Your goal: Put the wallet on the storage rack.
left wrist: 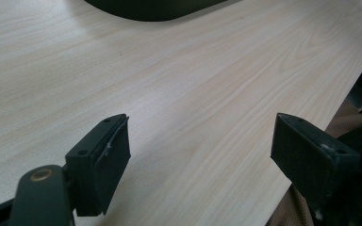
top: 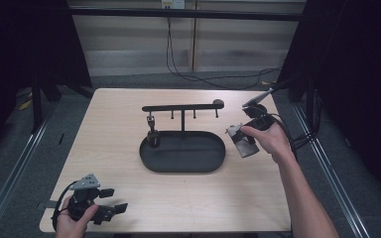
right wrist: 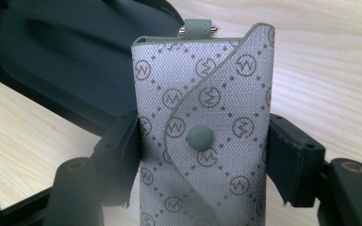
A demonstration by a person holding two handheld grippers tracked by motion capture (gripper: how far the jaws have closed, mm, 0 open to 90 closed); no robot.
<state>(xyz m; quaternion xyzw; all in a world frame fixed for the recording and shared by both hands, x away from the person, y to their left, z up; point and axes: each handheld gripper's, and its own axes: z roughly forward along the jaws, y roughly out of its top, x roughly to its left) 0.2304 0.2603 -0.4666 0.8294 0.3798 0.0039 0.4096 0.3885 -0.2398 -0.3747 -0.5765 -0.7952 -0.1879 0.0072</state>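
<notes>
A grey patterned key pouch (right wrist: 207,127) with a round snap button and a small loop at its top sits between the jaws of my right gripper (right wrist: 202,155), which is shut on its two sides. From above, that gripper (top: 243,141) holds the pouch (top: 242,145) just right of a black oval tray (top: 182,166). A black stand with a hook bar (top: 181,107) rises from the tray, and a dark key holder (top: 153,135) hangs from its left hook. My left gripper (top: 110,204) rests open near the table's front left corner, its jaws (left wrist: 200,160) wide apart over bare wood.
The light wooden table (top: 129,178) ends close behind my left gripper at the front edge. Cables (top: 297,139) trail off the right side. A dark curtain and metal rails flank the table.
</notes>
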